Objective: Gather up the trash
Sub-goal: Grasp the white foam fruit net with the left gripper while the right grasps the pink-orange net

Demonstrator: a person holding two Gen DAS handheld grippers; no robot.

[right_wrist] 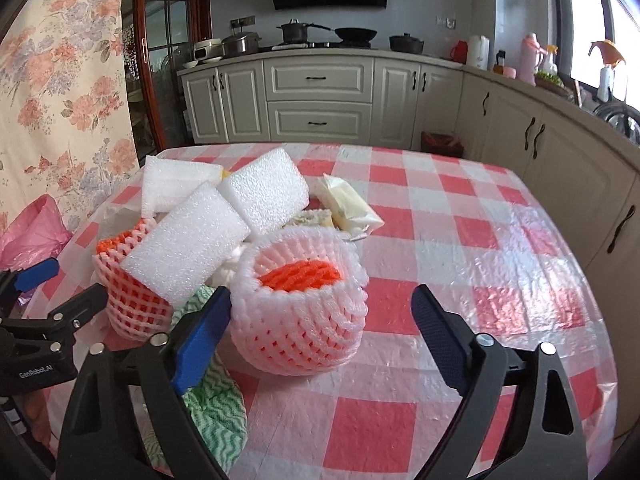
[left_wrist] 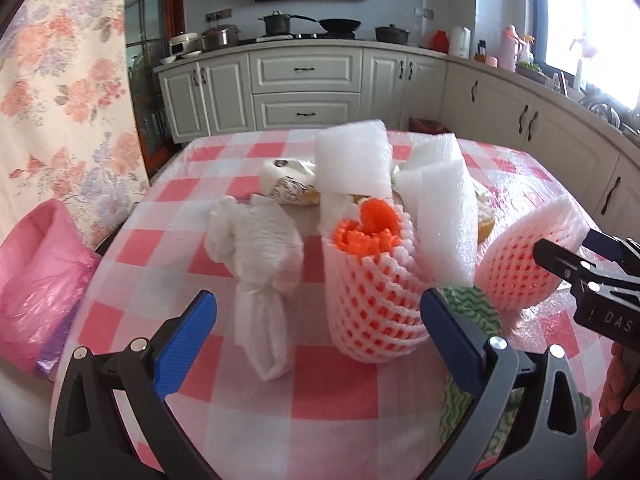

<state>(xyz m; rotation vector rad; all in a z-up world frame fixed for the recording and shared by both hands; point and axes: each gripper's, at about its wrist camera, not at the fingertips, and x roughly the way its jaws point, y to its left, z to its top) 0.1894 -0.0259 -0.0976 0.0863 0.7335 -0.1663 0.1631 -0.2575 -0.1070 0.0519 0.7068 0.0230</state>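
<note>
Trash pile, on a tabletop (right_wrist: 460, 216) under a pink-and-white check cover. None of it collected yet, by the look of things.

- Left gripper (left_wrist: 318, 320): released, jaws spread wide, nothing between them. It hovers low over the tabletop, lined up on the tall net sleeve (left_wrist: 372, 300).
- Right gripper (right_wrist: 320, 312): released, jaws wide, holding nothing. The short net sleeve (right_wrist: 298, 304) sits between its fingers; the left blue pad appears to touch or nearly touch the sleeve, the right pad stands apart.
- Tall net sleeve: white foam mesh, orange mesh stuffed inside, upright, with a foam sheet (left_wrist: 444, 224) leaning against its top.
- Short net sleeve: same make, standing open end up, just beside the tall one.
- Foam sheets (right_wrist: 264, 196): several white pieces, stacked loosely behind the sleeves.
- White bag (left_wrist: 256, 256): crumpled plastic, left of the tall sleeve, near the left gripper.
- Green cloth (right_wrist: 212, 400): wavy-patterned, flat under the right gripper's left finger and partly beneath the sleeves.
- Wrappers (right_wrist: 348, 204): pale packets at the back of the pile.
- Pink bag (left_wrist: 40, 280): off the tabletop's left edge, the likely receptacle.

Handling note, as judgement: the step in hand is a grasp on a net sleeve. Foam mesh crushes easily and springs back, so each gripper should advance until the sleeve lies deep between the pads, then close across the wall or the whole body, not the rim. Lifting the tall sleeve will probably topple the leaning foam sheet. The right gripper should avoid pinching the green cloth along with the sleeve.
</note>
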